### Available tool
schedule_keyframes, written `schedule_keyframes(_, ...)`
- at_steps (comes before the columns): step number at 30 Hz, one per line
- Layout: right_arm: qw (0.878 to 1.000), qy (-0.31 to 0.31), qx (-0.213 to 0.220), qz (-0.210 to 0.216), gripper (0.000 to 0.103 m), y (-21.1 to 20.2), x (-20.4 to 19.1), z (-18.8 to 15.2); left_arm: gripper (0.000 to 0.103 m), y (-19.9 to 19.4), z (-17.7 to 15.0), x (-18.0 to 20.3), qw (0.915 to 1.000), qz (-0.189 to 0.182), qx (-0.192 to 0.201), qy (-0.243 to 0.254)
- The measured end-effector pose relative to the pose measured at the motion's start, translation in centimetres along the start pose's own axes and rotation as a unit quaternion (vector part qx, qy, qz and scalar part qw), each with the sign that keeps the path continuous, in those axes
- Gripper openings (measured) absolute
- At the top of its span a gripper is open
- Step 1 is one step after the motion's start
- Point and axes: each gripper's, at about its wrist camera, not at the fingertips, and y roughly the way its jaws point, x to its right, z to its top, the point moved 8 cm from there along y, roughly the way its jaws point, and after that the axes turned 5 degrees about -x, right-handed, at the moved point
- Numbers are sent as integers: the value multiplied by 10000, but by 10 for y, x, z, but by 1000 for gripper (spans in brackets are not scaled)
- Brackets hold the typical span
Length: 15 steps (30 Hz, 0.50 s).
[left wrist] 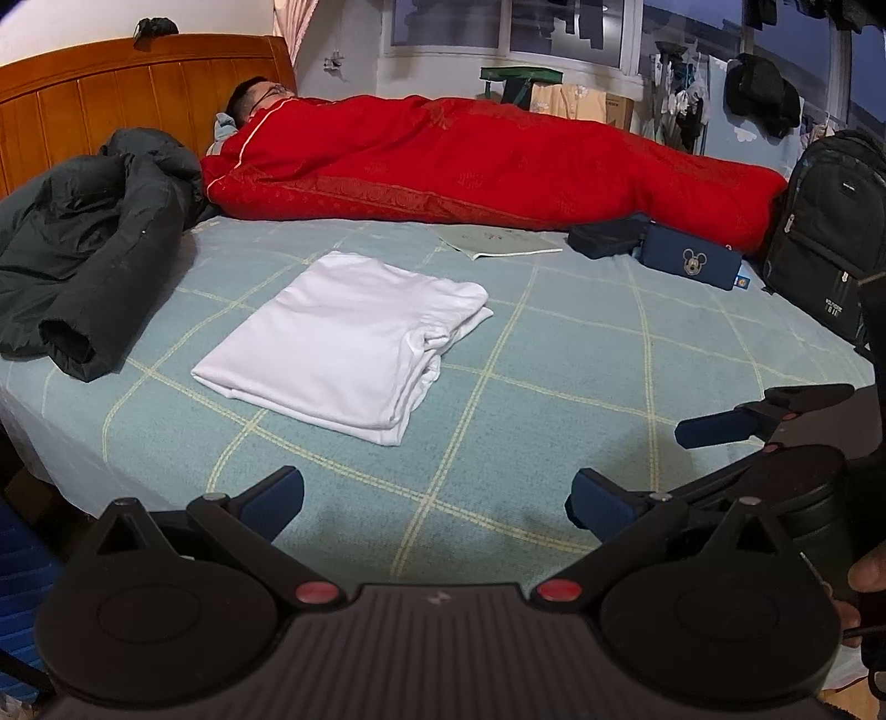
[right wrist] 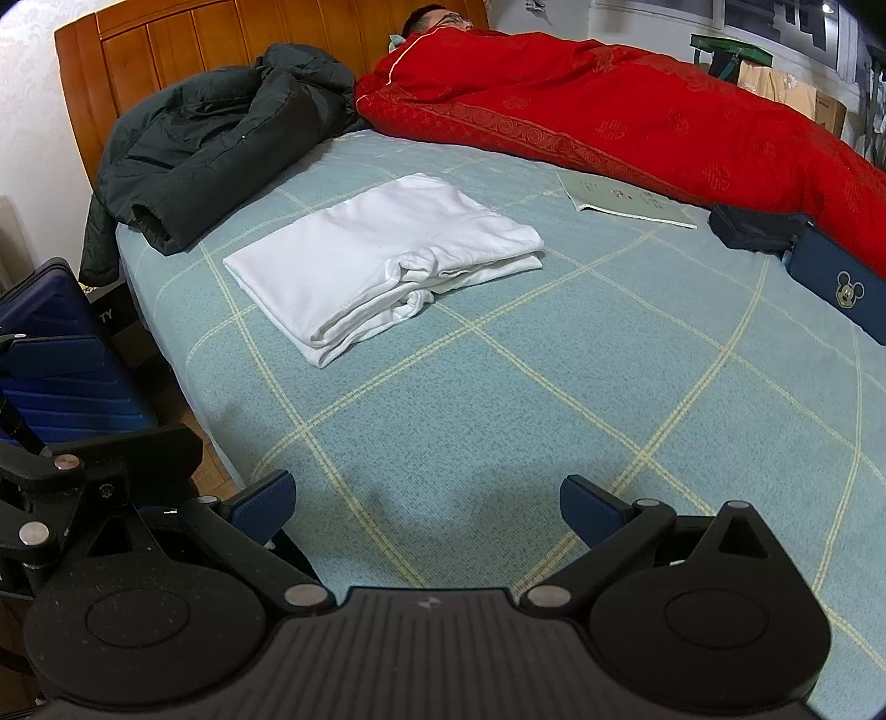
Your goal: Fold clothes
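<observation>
mostly the bed is crowded along its far side: a person lies under one red quilt, head toward the wooden headboard. one dark padded jacket is heaped near the headboard, apart from the single white garment, which lies folded into a flat stack on the light blue checked sheet, with nothing on top of it. by the quilt's near edge lie one thin pale green booklet, one small dark pouch and one navy case printed with a cartoon mouse face; pouch and case touch each other. a black backpack stands at the foot end; its small white label is too fine to read. in the right wrist view a dark blue hard-shell suitcase stands on the floor beside the bed, with the letters "ty" legible on something dark behind it.

the left gripper hovers over bare sheet short of the garment, its two blue-padded fingers spread wide and holding nothing. the right gripper is likewise spread apart and empty, over the open sheet on the near side. nothing lies between either gripper and the white stack. clothes hang by the window beyond the bed.
</observation>
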Motion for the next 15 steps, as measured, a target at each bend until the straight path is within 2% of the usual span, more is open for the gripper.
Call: schedule_keyframes(15,10000,-10,-16,14,103,1,-1,0,102,-1,0,3,9999,-108,60,1)
